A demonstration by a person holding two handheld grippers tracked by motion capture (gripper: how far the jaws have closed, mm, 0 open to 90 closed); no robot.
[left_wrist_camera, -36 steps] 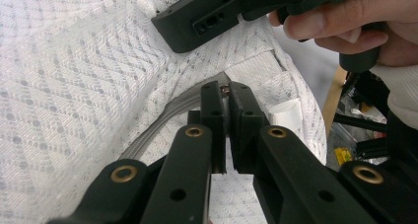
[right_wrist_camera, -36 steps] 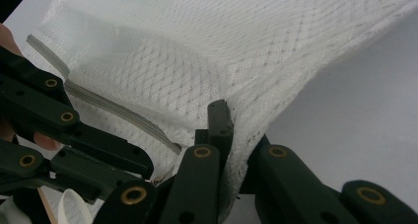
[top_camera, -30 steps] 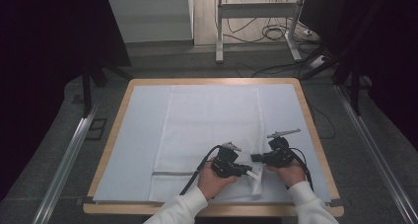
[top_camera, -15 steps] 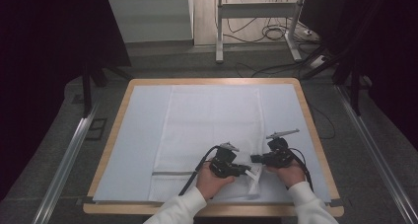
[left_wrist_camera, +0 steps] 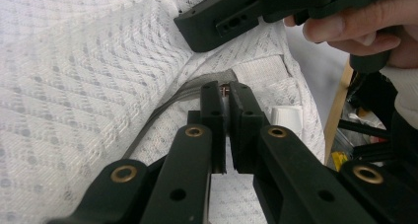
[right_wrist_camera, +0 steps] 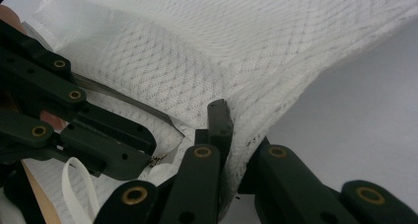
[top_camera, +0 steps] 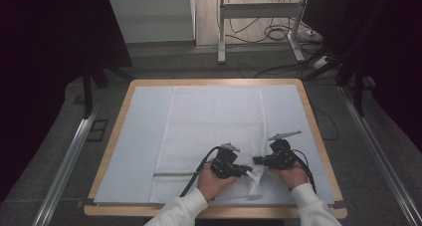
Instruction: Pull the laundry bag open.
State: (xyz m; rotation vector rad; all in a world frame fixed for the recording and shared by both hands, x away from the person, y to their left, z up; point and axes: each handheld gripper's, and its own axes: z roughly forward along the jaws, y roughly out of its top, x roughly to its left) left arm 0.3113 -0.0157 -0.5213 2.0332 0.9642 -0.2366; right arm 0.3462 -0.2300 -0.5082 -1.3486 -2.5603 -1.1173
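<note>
Near the front edge of the table [top_camera: 318, 136], a white mesh laundry bag [top_camera: 214, 121] lay flat on the pale blue cover [top_camera: 139, 136], its zipper [top_camera: 171, 174] running along the near end. The left gripper [top_camera: 247, 170] had its jaws pressed together on the small metal zipper pull [left_wrist_camera: 225, 89]. Just beside it, the right gripper [top_camera: 258, 161] was clamped on the bag's near right corner, mesh bunched between its jaws and lifted slightly off the cover. A white loop of tape [right_wrist_camera: 79, 184] hung from that corner. Both hands sat close together.
</note>
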